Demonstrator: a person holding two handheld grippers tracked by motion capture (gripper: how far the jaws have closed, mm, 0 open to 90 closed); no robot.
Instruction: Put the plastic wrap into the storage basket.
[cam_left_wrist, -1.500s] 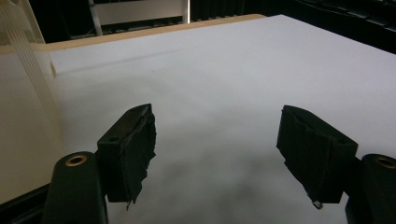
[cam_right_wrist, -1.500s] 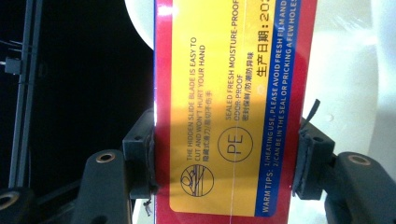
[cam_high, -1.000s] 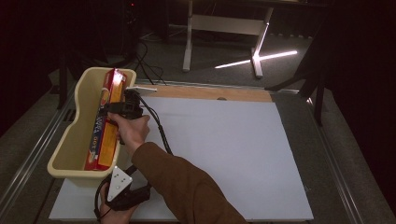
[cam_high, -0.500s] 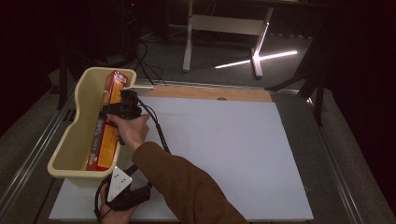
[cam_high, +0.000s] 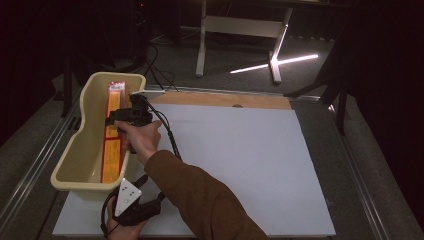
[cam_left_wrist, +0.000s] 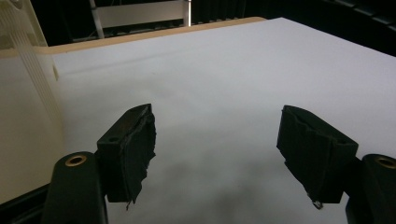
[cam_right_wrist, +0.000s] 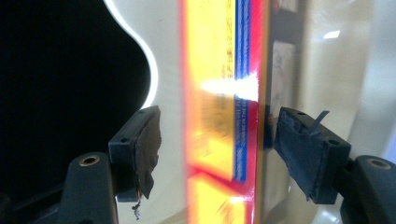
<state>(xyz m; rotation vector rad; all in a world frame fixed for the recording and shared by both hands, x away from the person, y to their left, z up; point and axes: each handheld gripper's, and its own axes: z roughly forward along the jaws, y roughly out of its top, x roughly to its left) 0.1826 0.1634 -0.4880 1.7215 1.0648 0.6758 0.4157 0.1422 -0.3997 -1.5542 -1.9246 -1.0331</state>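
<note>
Where white sheet (cam_high: 240, 165) covers table, dark room, cream tub (cam_high: 85, 150).

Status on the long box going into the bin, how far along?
Done: the long red-and-yellow box lies flat inside the cream bin. In hand: the right tool has just been opening, its pads standing clear either side of the box. The left tool is open over the white sheet. Left: probably just pulling the right tool out.
</note>
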